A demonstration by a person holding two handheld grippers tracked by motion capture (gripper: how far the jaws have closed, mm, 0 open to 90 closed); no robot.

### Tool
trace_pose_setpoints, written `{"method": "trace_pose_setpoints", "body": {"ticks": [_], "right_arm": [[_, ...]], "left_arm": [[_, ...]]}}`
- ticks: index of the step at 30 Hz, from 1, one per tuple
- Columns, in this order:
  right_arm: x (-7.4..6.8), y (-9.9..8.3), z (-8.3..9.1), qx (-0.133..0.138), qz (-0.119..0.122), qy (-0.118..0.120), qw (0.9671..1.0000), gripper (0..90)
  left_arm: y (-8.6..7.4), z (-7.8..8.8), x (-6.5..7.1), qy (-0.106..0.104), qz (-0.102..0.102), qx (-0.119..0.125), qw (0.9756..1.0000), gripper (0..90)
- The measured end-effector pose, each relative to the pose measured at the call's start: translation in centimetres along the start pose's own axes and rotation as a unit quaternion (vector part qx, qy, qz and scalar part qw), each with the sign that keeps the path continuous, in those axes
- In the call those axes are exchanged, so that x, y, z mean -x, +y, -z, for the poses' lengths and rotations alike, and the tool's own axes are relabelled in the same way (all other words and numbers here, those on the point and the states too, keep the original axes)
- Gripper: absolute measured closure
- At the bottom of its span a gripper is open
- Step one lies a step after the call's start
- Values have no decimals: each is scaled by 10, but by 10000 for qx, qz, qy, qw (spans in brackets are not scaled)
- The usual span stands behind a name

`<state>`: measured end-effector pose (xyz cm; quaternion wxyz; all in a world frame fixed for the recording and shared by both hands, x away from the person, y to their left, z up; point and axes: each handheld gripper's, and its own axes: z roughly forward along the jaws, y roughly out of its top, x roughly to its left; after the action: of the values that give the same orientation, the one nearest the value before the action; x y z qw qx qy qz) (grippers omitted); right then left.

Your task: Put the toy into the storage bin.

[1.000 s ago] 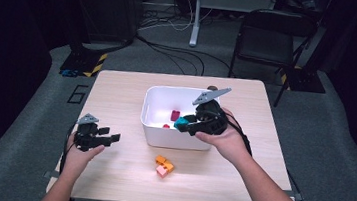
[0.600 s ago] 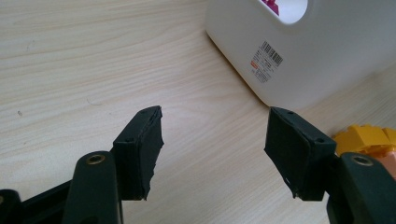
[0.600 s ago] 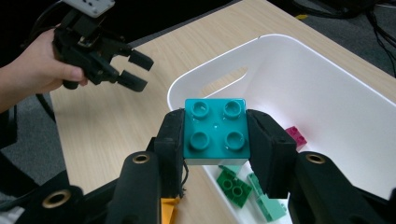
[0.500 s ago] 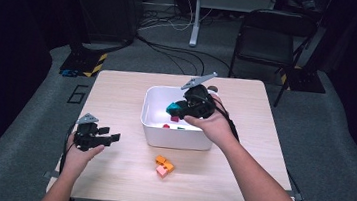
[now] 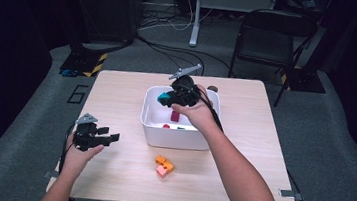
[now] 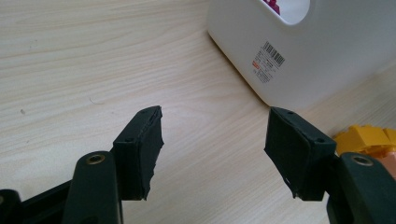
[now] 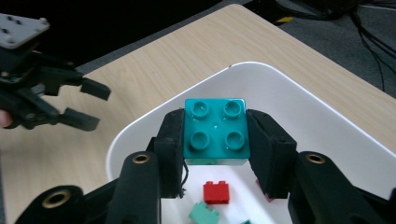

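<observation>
right claw (image 7: 215,140) clamps teal brick (image 7: 215,132) above white bin (image 5: 149,127) | left claw (image 6: 215,140) released, clear tabletop (image 6: 70,60)

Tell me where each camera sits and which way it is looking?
High view: up above the person's side, looking forward and down at the table; both forearms show.
Left gripper view: on the left claw, looking low across the wood at the white bin.
Right gripper view: on the right claw, looking down into the bin past its teal brick.
Shared: the bin is in all three.
</observation>
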<state>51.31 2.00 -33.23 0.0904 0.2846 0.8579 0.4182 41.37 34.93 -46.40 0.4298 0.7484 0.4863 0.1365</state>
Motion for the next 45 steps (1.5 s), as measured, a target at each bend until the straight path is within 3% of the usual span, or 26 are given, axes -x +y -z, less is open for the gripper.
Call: {"method": "trace_pose_setpoints", "body": {"ticks": [11, 20, 29, 39, 45], "right_arm": [[21, -4, -22, -122, -43, -158, 9998, 584], [35, -19, -39, -326, -49, -318, 9990, 584], [39, -24, -46, -528, -57, -391, 9978, 570], [28, -20, -31, -375, 79, -404, 9985, 557], [14, -18, -2, -205, 101, -353, 9991, 554]], "left_arm": [[0, 0, 0, -15, -20, -31, 10000, 359], [1, -1, 0, -22, -41, -67, 10000, 359], [0, -2, 0, -1, -43, -51, 10000, 359], [0, -1, 0, -31, -32, -72, 10000, 359], [0, -1, 0, -14, -54, -78, 10000, 359]]}}
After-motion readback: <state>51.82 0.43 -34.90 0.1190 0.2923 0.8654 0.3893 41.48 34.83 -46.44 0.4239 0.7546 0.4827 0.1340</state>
